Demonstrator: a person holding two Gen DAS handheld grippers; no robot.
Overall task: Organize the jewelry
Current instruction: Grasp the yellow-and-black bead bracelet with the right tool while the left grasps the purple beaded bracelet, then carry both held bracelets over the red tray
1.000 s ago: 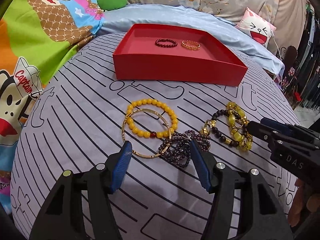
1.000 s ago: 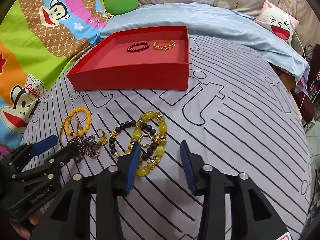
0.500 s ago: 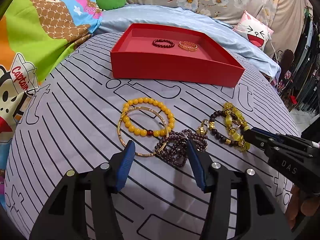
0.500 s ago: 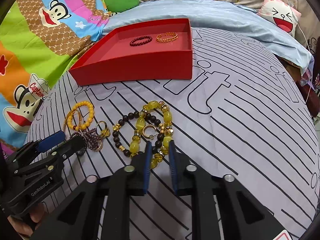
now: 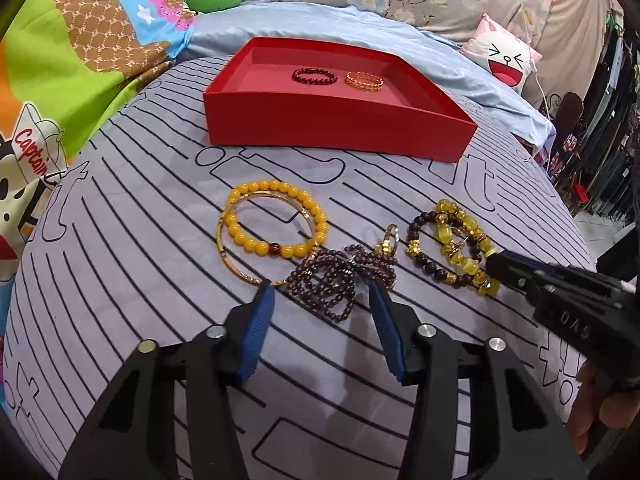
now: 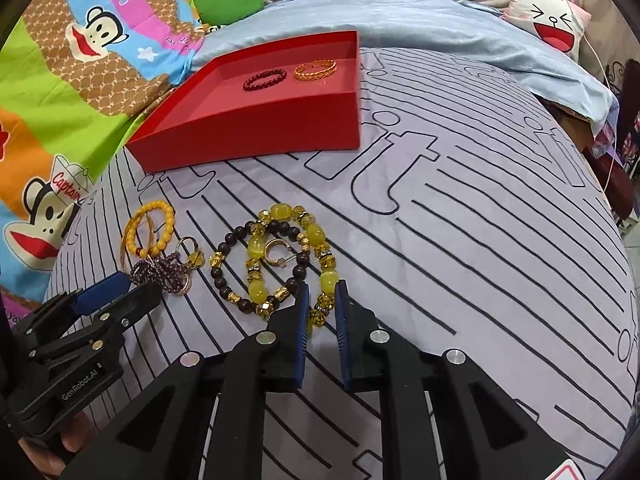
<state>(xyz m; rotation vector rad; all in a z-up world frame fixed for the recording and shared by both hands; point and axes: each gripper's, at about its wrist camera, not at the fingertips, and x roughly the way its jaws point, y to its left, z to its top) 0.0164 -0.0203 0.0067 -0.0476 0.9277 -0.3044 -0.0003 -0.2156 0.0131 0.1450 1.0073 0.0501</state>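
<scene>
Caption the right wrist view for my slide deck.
Right gripper pinching a yellow-green beaded bracelet on the striped bedspread.

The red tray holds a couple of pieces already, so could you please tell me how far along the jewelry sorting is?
Done: a dark red beaded bracelet and a gold chain bracelet lie in the red tray.

In hand: the right gripper pinches the yellow-green crystal bracelet; the left gripper, closing, straddles the purple bead strand.

Left: the orange bead bracelet, gold bangle, dark brown bead bracelet and small gold pieces.

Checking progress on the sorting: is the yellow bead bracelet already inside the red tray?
No, the yellow bead bracelet lies on the striped cover in front of the red tray, which holds only a dark red bracelet and a gold bracelet.
</scene>
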